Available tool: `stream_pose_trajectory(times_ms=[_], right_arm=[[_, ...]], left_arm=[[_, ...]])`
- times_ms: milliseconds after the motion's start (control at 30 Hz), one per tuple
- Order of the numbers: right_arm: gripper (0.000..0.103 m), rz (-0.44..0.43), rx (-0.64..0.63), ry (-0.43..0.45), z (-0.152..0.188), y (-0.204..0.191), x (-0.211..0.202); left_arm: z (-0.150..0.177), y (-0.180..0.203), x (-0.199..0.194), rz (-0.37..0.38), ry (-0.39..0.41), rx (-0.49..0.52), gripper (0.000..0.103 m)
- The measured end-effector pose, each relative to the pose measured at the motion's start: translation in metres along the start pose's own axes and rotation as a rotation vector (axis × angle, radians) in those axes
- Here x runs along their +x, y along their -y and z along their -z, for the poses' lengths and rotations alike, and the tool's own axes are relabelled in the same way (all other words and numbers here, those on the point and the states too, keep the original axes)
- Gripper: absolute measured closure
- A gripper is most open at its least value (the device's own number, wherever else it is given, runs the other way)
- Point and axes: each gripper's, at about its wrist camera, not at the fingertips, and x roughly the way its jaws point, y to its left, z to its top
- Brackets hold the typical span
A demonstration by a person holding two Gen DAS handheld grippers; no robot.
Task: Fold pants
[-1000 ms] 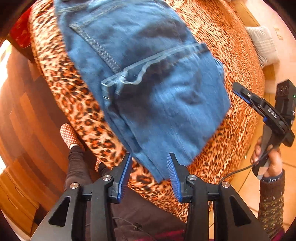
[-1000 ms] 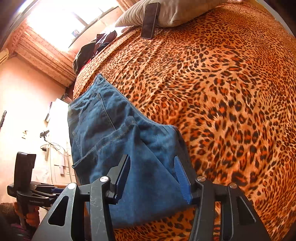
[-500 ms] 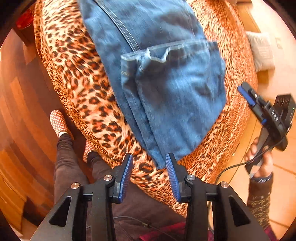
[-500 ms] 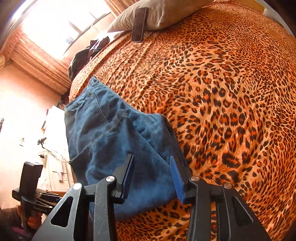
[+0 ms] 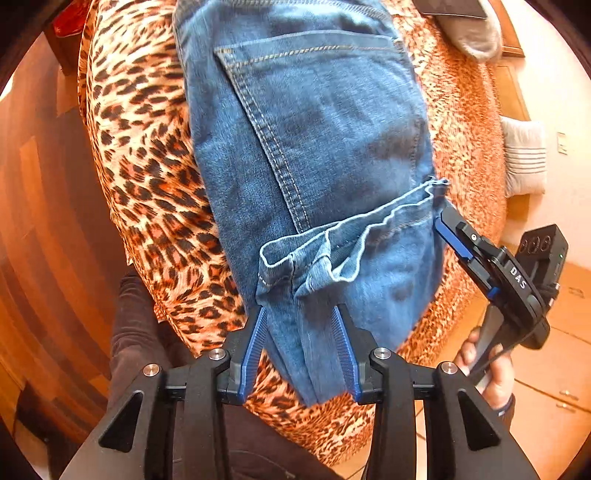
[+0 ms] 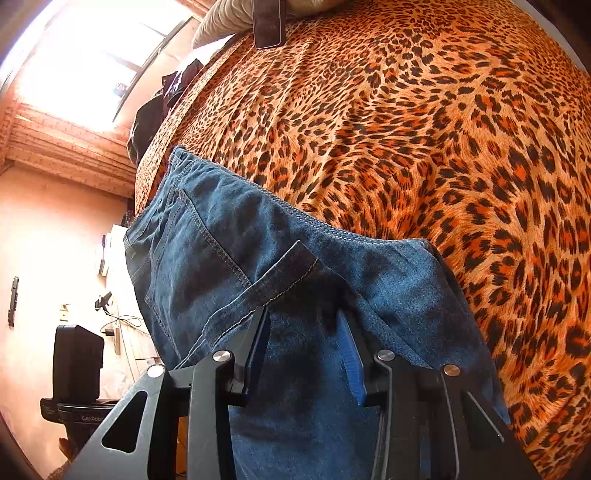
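Note:
Blue jeans (image 5: pixel 314 129) lie folded on a leopard-print bedspread (image 5: pixel 147 166), back pocket up, with the leg hems (image 5: pixel 351 229) doubled back over the seat. My left gripper (image 5: pixel 301 325) straddles the near folded edge; denim fills the gap between its part-open jaws, and no squeeze shows. My right gripper (image 5: pixel 448 225) meets the jeans' right edge beside the hems, held by a hand (image 5: pixel 491 365). In the right wrist view the right gripper (image 6: pixel 303 321) is pushed into the jeans (image 6: pixel 221 258), with denim between its parted fingers and their tips in shadow at the hem flap.
The person's dark-trousered legs (image 5: pixel 136 314) stand at the bed's near edge over a wooden floor (image 5: pixel 37 221). A phone (image 6: pixel 267 22) leans on a pillow (image 6: pixel 221 18) at the far side, near dark clothes (image 6: pixel 147 122). A striped cushion (image 5: pixel 524 158) lies beyond the bed.
Both grippers came forward and down onto the jeans' near end, so denim now sits between each pair of jaws. The right jaws narrowed. The left view has rolled.

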Motion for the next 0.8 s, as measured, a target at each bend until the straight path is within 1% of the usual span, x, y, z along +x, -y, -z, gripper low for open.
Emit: stream_pose_trajectory(times_ms=[33,67,100,133,167,200,233,300,367,533,600,633,700,800], right_arm=[[0.060,0.008,-0.027,0.017,-0.005,-0.007,-0.010],[0.056,0.008,-0.042,0.034,-0.010,-0.012,-0.019],[0.050,0.004,-0.050,0.051,-0.015,-0.017,-0.027],[0.046,-0.001,-0.055,0.064,-0.022,-0.022,-0.032],[0.042,-0.005,-0.060,0.068,-0.029,-0.027,-0.033],[0.042,-0.003,-0.063,0.065,-0.037,-0.032,-0.032],[0.042,0.008,-0.063,0.058,-0.046,-0.038,-0.028],[0.042,0.030,-0.068,0.033,-0.061,-0.049,-0.016],[0.042,0.057,-0.073,0.016,-0.079,-0.061,0.001],[0.042,0.062,-0.112,-0.048,-0.120,-0.098,0.044],[0.042,0.084,-0.147,-0.076,-0.136,-0.114,0.063],[0.042,0.095,-0.168,-0.093,-0.144,-0.122,0.073],[0.042,0.114,-0.200,-0.124,-0.158,-0.134,0.092],[0.042,0.116,-0.252,-0.173,-0.172,-0.150,0.120]], left_arm=[[-0.005,-0.008,-0.019,0.018,0.013,0.002,0.064],[-0.008,-0.016,-0.032,0.047,0.034,-0.011,0.059],[-0.013,-0.025,-0.045,0.076,0.062,-0.035,0.051],[-0.025,-0.039,-0.061,0.096,0.095,-0.067,0.044],[-0.035,-0.050,-0.073,0.110,0.133,-0.105,0.041],[-0.046,-0.060,-0.082,0.124,0.157,-0.146,0.037],[-0.056,-0.069,-0.088,0.142,0.167,-0.184,0.036],[-0.076,-0.085,-0.098,0.188,0.163,-0.232,0.036],[-0.096,-0.092,-0.102,0.205,0.163,-0.261,0.036],[-0.131,-0.089,-0.103,0.221,0.161,-0.265,0.036],[-0.145,-0.084,-0.102,0.222,0.166,-0.268,0.036],[-0.148,-0.081,-0.095,0.226,0.169,-0.272,0.035],[-0.159,-0.088,-0.094,0.239,0.168,-0.289,0.035],[-0.173,-0.104,-0.087,0.275,0.178,-0.324,0.035]])
